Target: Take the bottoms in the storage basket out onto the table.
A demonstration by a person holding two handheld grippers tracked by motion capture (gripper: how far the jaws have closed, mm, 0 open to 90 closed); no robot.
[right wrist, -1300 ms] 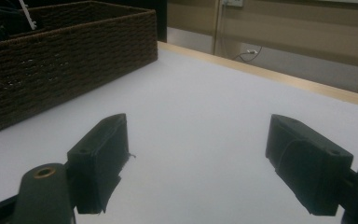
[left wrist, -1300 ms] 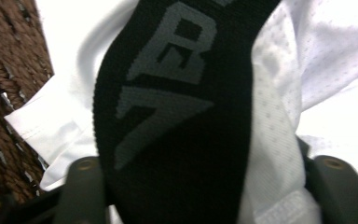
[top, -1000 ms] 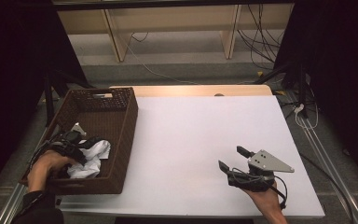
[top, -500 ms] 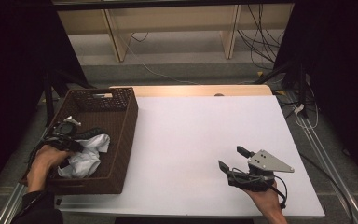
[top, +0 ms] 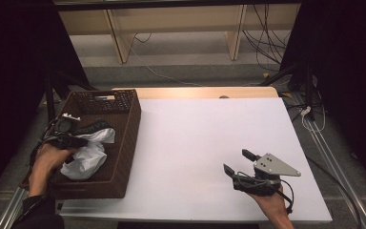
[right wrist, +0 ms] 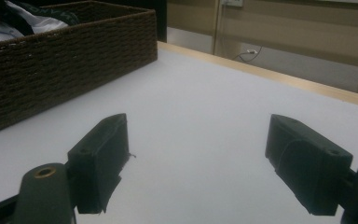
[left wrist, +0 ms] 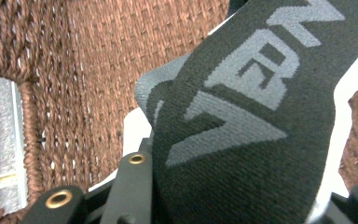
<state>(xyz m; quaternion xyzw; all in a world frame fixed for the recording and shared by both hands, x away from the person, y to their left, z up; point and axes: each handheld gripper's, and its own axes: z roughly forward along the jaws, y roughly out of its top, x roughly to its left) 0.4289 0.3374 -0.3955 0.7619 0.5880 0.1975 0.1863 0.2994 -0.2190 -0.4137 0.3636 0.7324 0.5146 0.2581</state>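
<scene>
High view: the left gripper (top: 66,136) sits in the woven basket (top: 126,143) at 9 o'clock, on white cloth (top: 88,157). Left gripper view: it clenches a black lettered band (left wrist: 242,135). Right gripper view: the right gripper (right wrist: 200,161) is spread, holding nothing, above the table (right wrist: 205,102).

A white table (top: 209,138) with a pale wooden far edge stands on a grey floor (top: 190,76). Beyond it, light wooden shelving (top: 171,24) with black cables (top: 262,33) trailing down. Dark curtains (top: 9,71) flank both sides.
</scene>
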